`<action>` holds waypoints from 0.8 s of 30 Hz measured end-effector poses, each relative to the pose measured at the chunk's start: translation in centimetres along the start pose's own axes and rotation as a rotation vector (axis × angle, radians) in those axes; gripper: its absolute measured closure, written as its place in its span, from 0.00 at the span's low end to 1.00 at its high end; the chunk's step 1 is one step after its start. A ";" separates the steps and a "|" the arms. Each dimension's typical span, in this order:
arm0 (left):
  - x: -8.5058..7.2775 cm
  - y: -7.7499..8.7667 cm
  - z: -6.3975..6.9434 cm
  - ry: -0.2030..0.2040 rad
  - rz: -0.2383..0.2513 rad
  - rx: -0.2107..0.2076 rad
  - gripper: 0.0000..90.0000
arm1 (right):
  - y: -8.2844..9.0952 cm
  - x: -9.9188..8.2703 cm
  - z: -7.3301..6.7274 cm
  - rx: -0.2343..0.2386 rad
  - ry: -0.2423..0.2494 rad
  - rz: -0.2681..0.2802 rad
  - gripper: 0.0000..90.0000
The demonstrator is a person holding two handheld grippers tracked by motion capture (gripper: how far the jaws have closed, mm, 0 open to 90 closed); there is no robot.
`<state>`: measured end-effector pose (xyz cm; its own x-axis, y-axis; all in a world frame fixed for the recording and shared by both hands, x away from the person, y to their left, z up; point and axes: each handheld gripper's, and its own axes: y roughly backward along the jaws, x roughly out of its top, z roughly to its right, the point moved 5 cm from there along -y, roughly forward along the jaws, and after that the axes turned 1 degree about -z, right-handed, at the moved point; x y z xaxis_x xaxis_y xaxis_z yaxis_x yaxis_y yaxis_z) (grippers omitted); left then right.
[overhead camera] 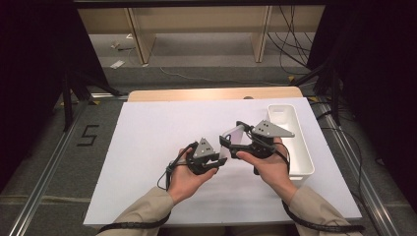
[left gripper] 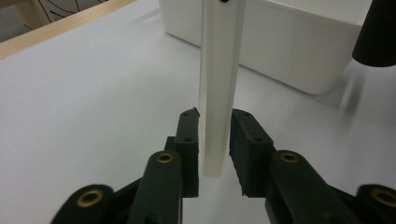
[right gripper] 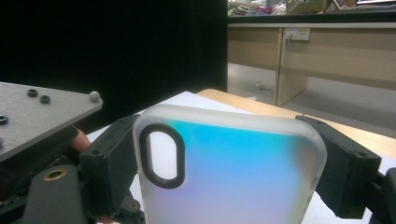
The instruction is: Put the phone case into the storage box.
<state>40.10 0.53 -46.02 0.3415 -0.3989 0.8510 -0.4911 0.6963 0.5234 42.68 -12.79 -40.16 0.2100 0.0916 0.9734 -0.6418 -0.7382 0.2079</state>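
The left gripper [overhead camera: 212, 160] sits low over the white bench [overhead camera: 147, 142] — its fingers [left gripper: 189, 140] flank the thin edge of the phone case [left gripper: 219, 88], with slim gaps on both sides, so released. The translucent case is held off the bench between the two hands. The right gripper [overhead camera: 235, 139] has its fingers [right gripper: 348, 163] clenched across the case's width — the white bin [overhead camera: 300, 147] stands just beyond.

Frosted matt plastic phone case [right gripper: 229, 168], smooth white bin [overhead camera: 295, 142]

Left tool [overhead camera: 216, 162] slightly parted; right tool [overhead camera: 231, 140] clamped wide.
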 end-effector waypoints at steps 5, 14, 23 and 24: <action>0.2 0.5 0.0 -0.033 0.008 -0.014 0.68 | 0.4 0.3 0.4 -0.010 0.003 0.002 0.21; 0.0 1.9 -0.6 -0.066 -0.013 -0.001 0.26 | 1.2 0.8 1.2 -0.036 0.006 0.010 0.21; -0.8 3.2 -1.5 -0.108 -0.048 0.017 0.00 | 2.0 1.3 2.2 -0.068 0.000 0.017 0.21; -0.9 3.4 -1.6 -0.102 -0.047 0.019 0.00 | 2.0 1.3 2.3 -0.071 0.000 0.018 0.21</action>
<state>39.41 4.22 -45.08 0.2814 -0.4907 0.8247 -0.4916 0.6644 0.5630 43.33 -15.68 -38.69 0.1981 0.0792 0.9770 -0.6960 -0.6905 0.1971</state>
